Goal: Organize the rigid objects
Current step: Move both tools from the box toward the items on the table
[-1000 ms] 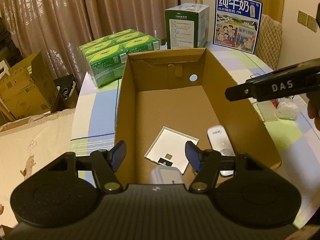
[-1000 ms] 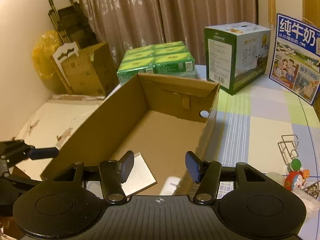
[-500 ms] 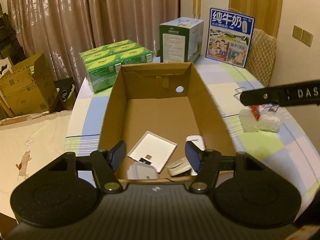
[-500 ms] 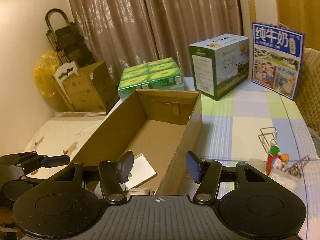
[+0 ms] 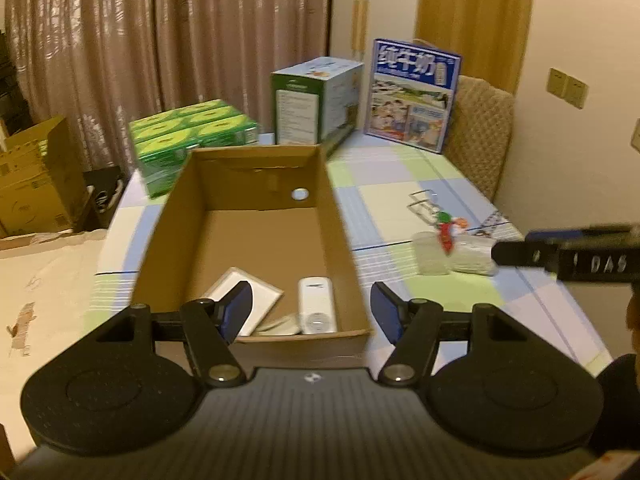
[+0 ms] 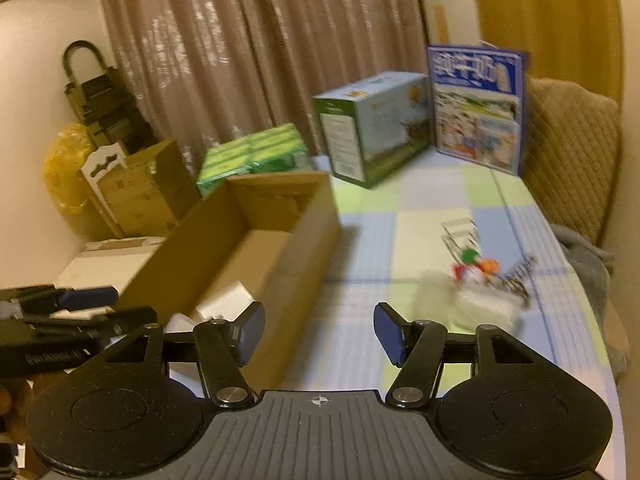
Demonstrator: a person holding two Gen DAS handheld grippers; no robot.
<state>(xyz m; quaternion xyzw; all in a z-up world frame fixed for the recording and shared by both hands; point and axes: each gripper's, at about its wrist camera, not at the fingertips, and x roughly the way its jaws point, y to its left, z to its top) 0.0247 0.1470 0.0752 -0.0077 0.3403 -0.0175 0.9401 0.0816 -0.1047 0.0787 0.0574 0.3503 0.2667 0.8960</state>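
A: What's the biggest thing here?

B: The table under its checked pastel cloth (image 5: 404, 184). On it sits the open brown cardboard box (image 5: 340, 240), left of centre, already holding a flat white square panel (image 5: 264, 300), a white remote-shaped handset (image 5: 316, 308) at its near right corner, and one more pale piece beside the handset, too blurred to name.

A: And what's left to sort?

B: A small heap on the cloth to the right of the box, well apart from it: a thin wire rack (image 6: 460, 232), a little red, green and orange toy figure (image 6: 476, 264), a dark spiky wire piece (image 6: 518, 280) and a clear plastic container (image 5: 430, 254). Blur hides the details.

A: The grippers?

B: The left gripper (image 5: 312, 312) stands half open over the box's near end, empty. The right gripper (image 6: 320, 332) is empty too; its jaws have just been opening, aimed between box and heap.

A: How would that heap handle?

B: All light, I'd judge. The toy looks hard and rounded, so it may slip; pinch across its body. The wire rack is stiff but springy; take one straight bar. The clear container looks thin and smooth; grip its rim gently.
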